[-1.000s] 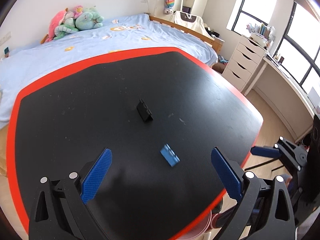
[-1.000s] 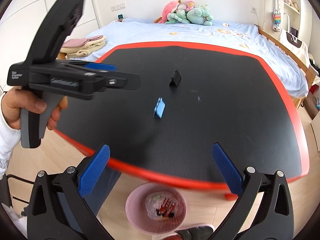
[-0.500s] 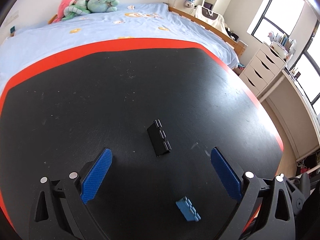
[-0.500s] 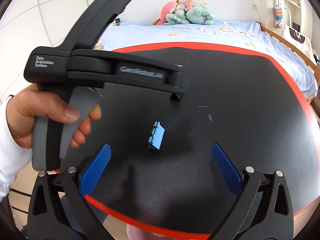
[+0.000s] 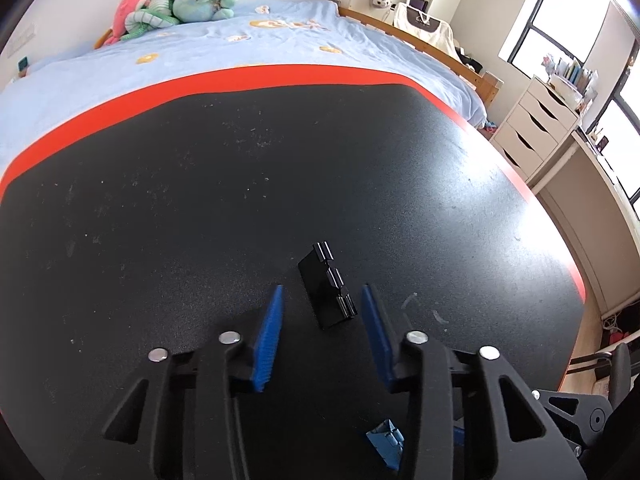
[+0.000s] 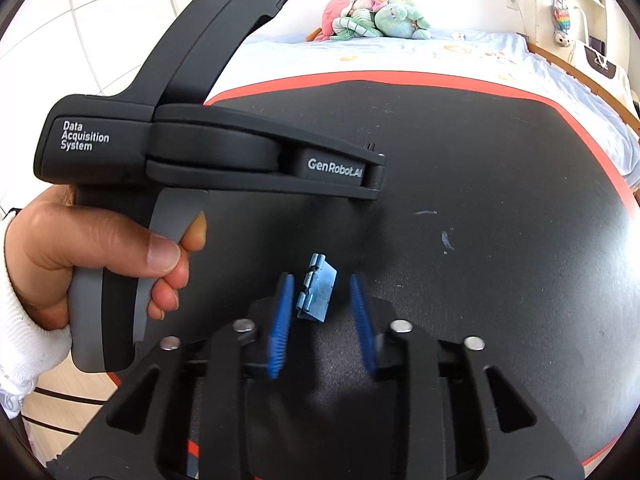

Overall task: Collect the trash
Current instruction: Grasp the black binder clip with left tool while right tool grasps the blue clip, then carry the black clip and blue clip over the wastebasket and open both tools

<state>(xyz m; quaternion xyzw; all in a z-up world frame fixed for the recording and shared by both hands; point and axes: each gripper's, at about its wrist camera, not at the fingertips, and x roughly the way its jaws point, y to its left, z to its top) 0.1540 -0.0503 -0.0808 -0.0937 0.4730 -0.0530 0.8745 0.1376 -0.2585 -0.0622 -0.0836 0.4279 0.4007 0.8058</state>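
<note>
Blue bed [image 5: 240, 52], white drawers [image 5: 536, 128], windows [image 5: 560, 28]

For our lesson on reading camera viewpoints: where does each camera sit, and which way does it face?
Left wrist: on the left claw, facing down-forward at the black clip on the table; own blue fingers show.
Right wrist: on the right claw, facing the blue clip; own fingers, left hand show.
Shared: table, bed, blue clip.
</note>
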